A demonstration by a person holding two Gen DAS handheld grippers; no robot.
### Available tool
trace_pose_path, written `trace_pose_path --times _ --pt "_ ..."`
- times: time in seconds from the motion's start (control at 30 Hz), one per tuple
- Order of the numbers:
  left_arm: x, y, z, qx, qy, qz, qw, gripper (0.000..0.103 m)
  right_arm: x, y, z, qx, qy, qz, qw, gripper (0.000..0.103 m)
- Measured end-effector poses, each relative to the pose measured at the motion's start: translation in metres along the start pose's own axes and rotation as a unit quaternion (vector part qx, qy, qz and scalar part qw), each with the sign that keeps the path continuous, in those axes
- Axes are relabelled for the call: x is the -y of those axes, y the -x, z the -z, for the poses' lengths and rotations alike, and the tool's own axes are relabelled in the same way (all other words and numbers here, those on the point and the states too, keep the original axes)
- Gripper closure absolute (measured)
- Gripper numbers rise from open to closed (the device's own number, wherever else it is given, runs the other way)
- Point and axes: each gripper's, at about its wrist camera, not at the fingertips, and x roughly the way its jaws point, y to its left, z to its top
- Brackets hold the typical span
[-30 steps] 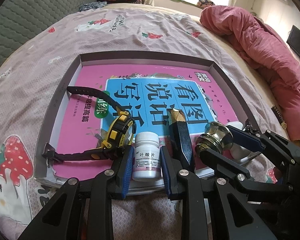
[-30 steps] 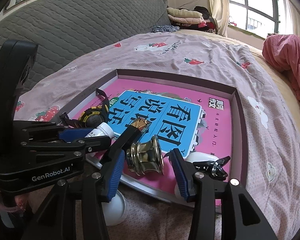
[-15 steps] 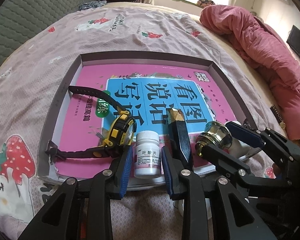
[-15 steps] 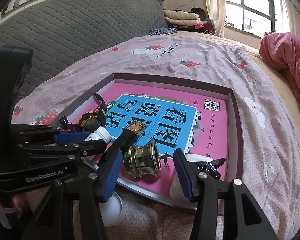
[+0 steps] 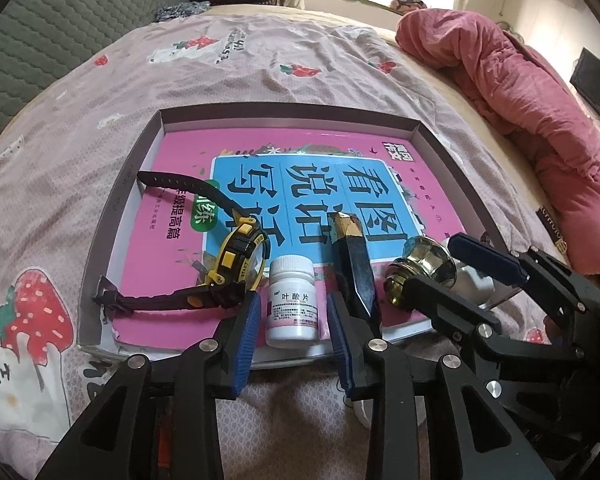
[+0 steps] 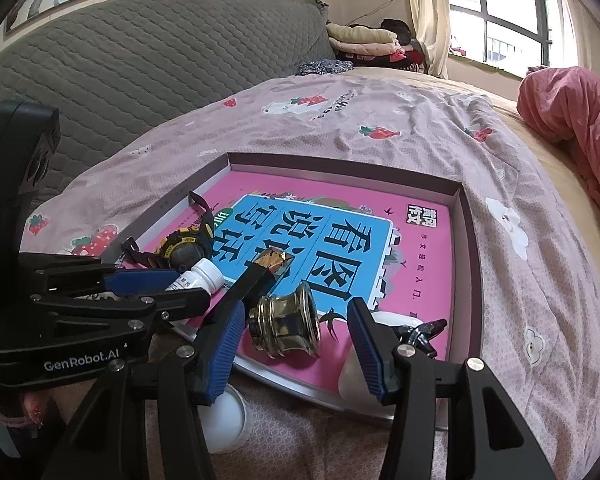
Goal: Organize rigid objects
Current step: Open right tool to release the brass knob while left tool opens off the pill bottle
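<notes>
A shallow grey tray (image 5: 288,114) (image 6: 340,162) on the bed holds a pink and blue book (image 5: 300,176). On the book's near edge lie a yellow-black watch (image 5: 236,264) (image 6: 182,248), an upright white pill bottle (image 5: 292,304) (image 6: 204,276), a black bar with a gold end (image 5: 356,276) (image 6: 256,276) and a brass door knob (image 5: 432,256) (image 6: 286,328). My left gripper (image 5: 293,300) (image 6: 188,286) straddles the bottle; its jaws are opening and a gap shows on each side. My right gripper (image 6: 296,308) (image 5: 428,260) stands open around the knob without touching it.
A white rounded object (image 6: 352,376) with a dark metal clip (image 6: 416,330) sits at the tray's near right corner. A white disc (image 6: 224,416) lies on the bedsheet below the tray. A pink quilt (image 5: 520,92) is heaped at the right, and a grey padded headboard (image 6: 140,60) rises at the left.
The left pads have spread away from the pill bottle, which stays upright. The right pads have widened around the brass knob. Both hands have barely moved.
</notes>
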Motion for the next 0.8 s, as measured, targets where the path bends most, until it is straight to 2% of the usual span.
trace_pose_path --times 0.57,0.67,0.8 --pt "-0.002 0.016 0.004 0.012 0.006 -0.003 0.9999 0.061 -0.004 0.015 0.000 0.021 0.010 0.007 1.000 0.050" --pt "-0.002 0.020 0.004 0.016 0.005 -0.003 0.9999 0.054 -0.003 0.016 0.001 0.021 0.008 0.014 1.000 0.050" --pt "-0.001 0.024 0.004 0.020 0.004 -0.001 0.9998 0.052 0.000 0.022 0.002 0.030 0.002 0.018 0.999 0.050"
